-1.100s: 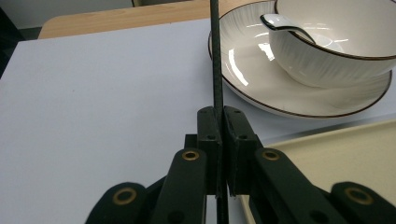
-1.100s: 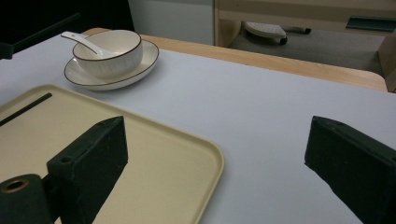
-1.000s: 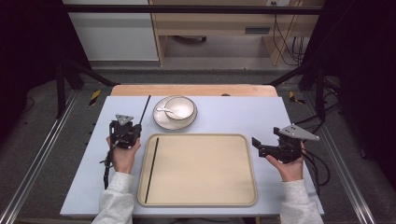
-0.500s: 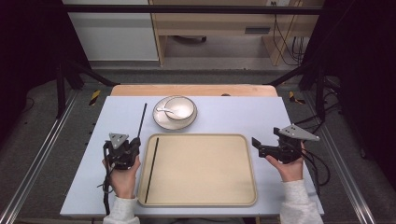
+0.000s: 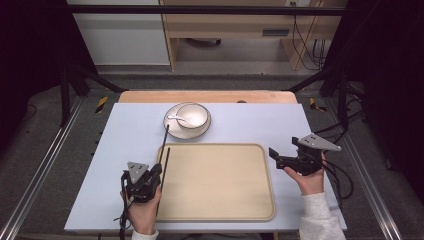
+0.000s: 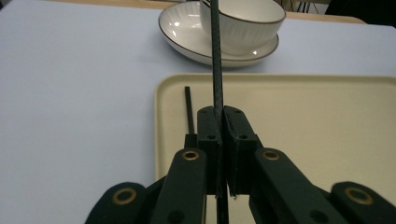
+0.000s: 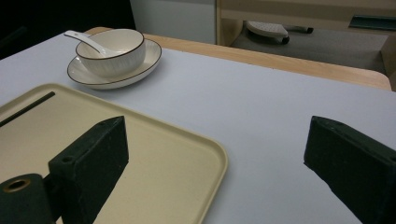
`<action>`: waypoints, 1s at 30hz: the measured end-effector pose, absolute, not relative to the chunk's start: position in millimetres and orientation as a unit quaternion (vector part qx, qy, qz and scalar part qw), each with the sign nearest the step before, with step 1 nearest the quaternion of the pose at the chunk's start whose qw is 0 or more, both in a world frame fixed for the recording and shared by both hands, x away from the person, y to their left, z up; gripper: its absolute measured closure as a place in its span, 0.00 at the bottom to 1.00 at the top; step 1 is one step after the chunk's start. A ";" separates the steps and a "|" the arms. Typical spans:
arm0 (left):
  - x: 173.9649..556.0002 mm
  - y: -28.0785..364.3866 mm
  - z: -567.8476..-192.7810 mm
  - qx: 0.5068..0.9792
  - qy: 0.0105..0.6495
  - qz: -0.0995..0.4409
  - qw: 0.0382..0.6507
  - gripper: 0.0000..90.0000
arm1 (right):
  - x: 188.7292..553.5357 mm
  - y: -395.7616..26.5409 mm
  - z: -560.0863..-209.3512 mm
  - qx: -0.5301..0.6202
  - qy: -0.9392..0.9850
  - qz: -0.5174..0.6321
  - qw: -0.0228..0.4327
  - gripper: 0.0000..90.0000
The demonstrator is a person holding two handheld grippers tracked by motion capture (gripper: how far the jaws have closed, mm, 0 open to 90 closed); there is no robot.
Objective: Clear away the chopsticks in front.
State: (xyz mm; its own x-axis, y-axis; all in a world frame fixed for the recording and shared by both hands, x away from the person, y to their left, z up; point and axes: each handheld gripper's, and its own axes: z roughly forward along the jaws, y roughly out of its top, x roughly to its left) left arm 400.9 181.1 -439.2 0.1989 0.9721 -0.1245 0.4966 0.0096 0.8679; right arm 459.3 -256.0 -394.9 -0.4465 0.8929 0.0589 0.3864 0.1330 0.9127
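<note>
My left gripper (image 5: pixel 154 174) is near the tray's front left corner, shut on a thin black chopstick (image 5: pixel 163 145) that points away toward the bowl. In the left gripper view the jaws (image 6: pixel 222 114) pinch this chopstick (image 6: pixel 215 65) above the tray's left rim. A second black chopstick (image 5: pixel 163 180) lies flat in the beige tray (image 5: pixel 220 185) along its left side, also seen as the second chopstick (image 6: pixel 188 107). My right gripper (image 5: pixel 276 156) stays open beside the tray's right edge, nothing between its jaws (image 7: pixel 215 154).
A white bowl (image 5: pixel 192 115) with a white spoon (image 5: pixel 176 118) sits on a saucer (image 5: pixel 202 131) just beyond the tray. The pale blue table top (image 5: pixel 125 135) is bare left and right of the dishes. Cables trail from both grippers.
My left gripper has drawn back toward the person with the chopstick, from beside the saucer to the tray's front left. The right gripper has not moved.
</note>
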 end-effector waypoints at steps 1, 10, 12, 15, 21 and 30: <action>399.5 178.0 -441.4 0.649 0.567 0.278 0.425 0.95 | 459.0 -256.0 -394.7 0.454 0.704 0.478 0.265 0.08; 397.2 162.5 -456.6 0.672 0.560 0.265 0.407 0.95 | 458.7 -255.9 -394.3 0.454 0.703 0.479 0.265 0.08; 396.8 160.1 -459.4 0.676 0.560 0.261 0.402 0.95 | 458.9 -255.8 -394.4 0.453 0.704 0.479 0.265 0.08; 395.8 158.4 -464.7 0.681 0.561 0.258 0.393 0.95 | 459.1 -254.9 -394.9 0.454 0.704 0.478 0.265 0.08; 396.1 161.4 -476.3 0.686 0.572 0.249 0.375 0.95 | 459.5 -254.4 -395.4 0.454 0.704 0.478 0.264 0.08; 398.4 161.1 -480.4 0.696 0.579 0.246 0.346 0.95 | 460.2 -253.5 -396.4 0.453 0.707 0.475 0.264 0.08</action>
State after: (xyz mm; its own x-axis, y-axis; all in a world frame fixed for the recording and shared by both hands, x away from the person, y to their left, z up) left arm 398.4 161.1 -480.4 0.2074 0.9766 -0.0578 0.6363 -0.0898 0.7662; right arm 460.2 -253.5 -396.4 -0.4504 0.8910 0.0568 0.3896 0.1389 0.9104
